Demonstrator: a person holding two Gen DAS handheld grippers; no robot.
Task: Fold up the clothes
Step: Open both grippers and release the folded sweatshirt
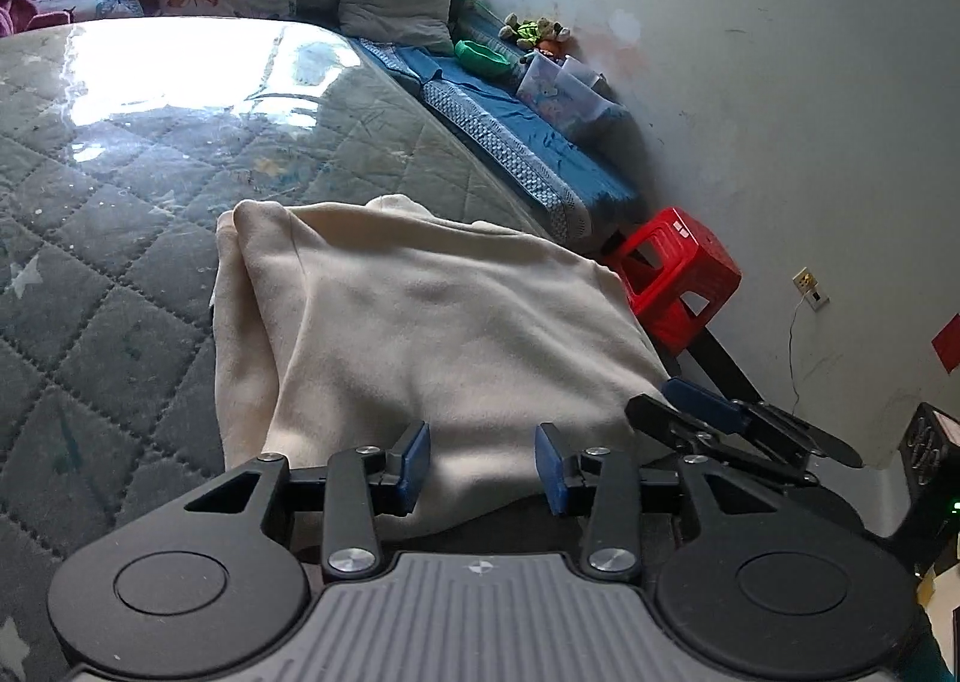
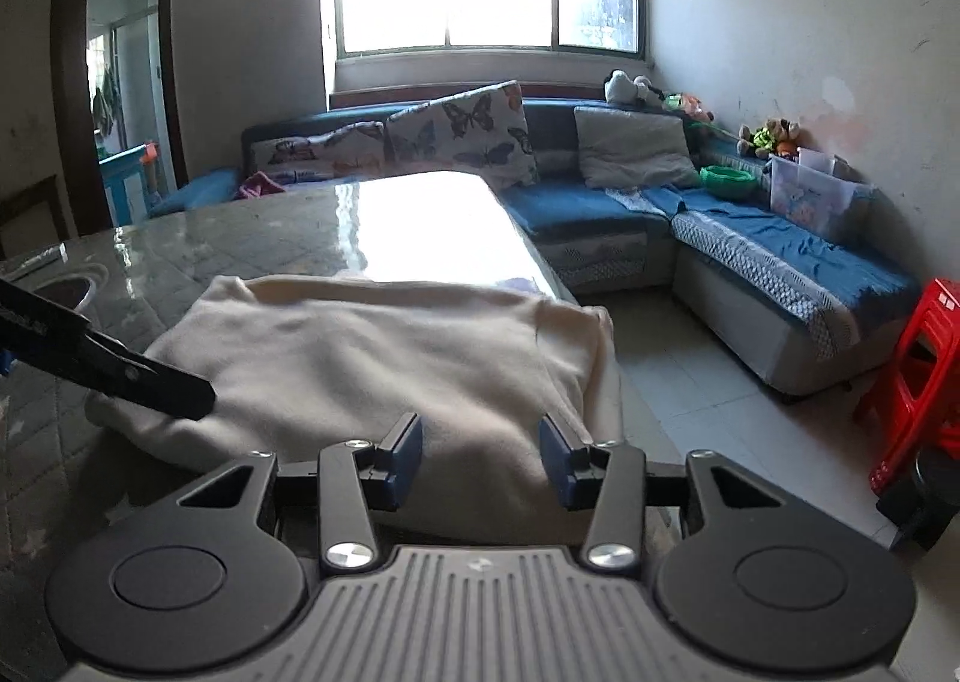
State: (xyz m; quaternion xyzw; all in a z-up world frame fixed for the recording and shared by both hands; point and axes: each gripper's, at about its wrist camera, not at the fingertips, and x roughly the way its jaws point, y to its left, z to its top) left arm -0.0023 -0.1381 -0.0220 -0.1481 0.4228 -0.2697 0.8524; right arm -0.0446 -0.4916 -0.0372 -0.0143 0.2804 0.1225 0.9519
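Observation:
A cream garment lies folded into a rough rectangle at the near corner of the glass-topped table. My left gripper is open over the garment's near edge, with cloth showing between its blue pads and nothing clamped. In the right wrist view the same cream garment fills the foreground. My right gripper is open just above the garment's near edge. The right gripper's fingers show at the garment's right side in the left wrist view, and the left gripper's finger crosses the garment's left edge in the right wrist view.
A quilted cover lies under the table glass. A blue corner sofa with butterfly cushions, soft toys and a clear box runs along the walls. A red plastic stool stands on the tiled floor at the right. A metal bowl sits at the table's left.

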